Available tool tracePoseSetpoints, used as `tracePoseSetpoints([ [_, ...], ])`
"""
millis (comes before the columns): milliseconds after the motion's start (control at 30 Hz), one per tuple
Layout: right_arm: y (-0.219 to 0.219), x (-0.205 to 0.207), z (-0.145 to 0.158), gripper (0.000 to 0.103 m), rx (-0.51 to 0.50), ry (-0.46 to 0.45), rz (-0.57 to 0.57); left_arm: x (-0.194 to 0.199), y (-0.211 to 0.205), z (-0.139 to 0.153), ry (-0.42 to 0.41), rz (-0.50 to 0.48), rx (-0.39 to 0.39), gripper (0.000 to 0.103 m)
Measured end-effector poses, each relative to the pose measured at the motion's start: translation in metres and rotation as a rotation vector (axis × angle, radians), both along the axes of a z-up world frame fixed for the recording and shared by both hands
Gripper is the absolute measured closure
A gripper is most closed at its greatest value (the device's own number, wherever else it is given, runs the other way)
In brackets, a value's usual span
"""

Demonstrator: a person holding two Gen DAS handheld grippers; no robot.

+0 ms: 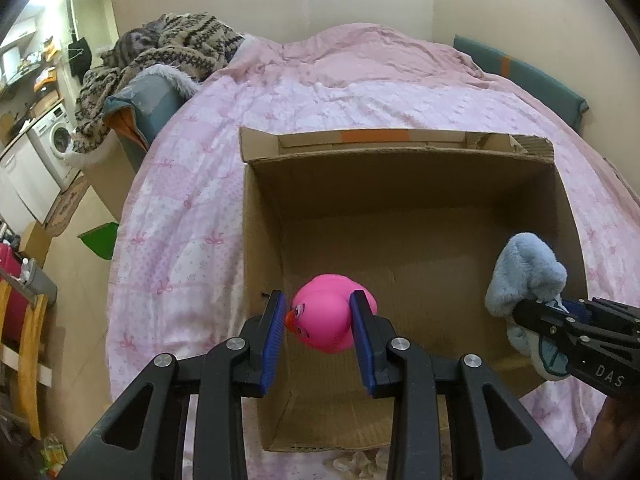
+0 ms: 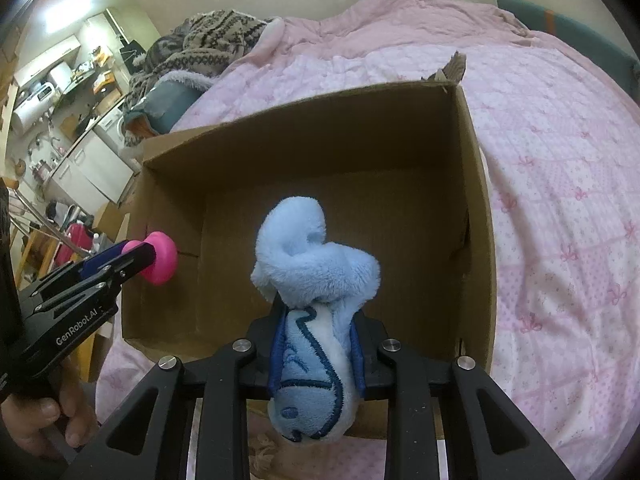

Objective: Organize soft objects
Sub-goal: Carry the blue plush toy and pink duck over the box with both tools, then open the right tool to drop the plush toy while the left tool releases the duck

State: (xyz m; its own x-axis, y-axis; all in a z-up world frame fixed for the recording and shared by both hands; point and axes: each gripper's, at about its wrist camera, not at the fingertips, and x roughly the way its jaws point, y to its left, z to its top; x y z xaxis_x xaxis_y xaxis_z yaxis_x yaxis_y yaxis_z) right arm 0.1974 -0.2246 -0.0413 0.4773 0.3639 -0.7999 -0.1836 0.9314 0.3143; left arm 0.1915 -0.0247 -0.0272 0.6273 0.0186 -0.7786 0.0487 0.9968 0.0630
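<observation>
Duck point(image 1: 328, 320) pinched in left gripper point(image 1: 320, 320); right gripper point(image 2: 318, 340) squeezes plush point(image 2: 312, 280), half hiding it

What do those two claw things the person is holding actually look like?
Both are matte black, with angular arms full of cut-out slots and round silver bolt heads. The left gripper and right gripper each end in two flat fingers lined with ribbed blue pads. White lettering marks their sides: "GenRobot.AI" on the left, "DAS" on the right. No cables show.
</observation>
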Motion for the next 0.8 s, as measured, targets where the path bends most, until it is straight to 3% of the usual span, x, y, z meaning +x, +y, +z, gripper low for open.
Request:
tracePoseSetpoints([
  [233, 0.002, 0.001, -0.010, 0.074, -0.015, 0.044, 0.004, 0.000, -0.007, -0.007, 0.025, -0.031, 0.020, 0.073],
  [800, -0.002, -0.001, -0.010, 0.070, 0.027, 0.045, 0.013, -0.001, -0.006, -0.009, 0.035, -0.042, 0.002, 0.073],
])
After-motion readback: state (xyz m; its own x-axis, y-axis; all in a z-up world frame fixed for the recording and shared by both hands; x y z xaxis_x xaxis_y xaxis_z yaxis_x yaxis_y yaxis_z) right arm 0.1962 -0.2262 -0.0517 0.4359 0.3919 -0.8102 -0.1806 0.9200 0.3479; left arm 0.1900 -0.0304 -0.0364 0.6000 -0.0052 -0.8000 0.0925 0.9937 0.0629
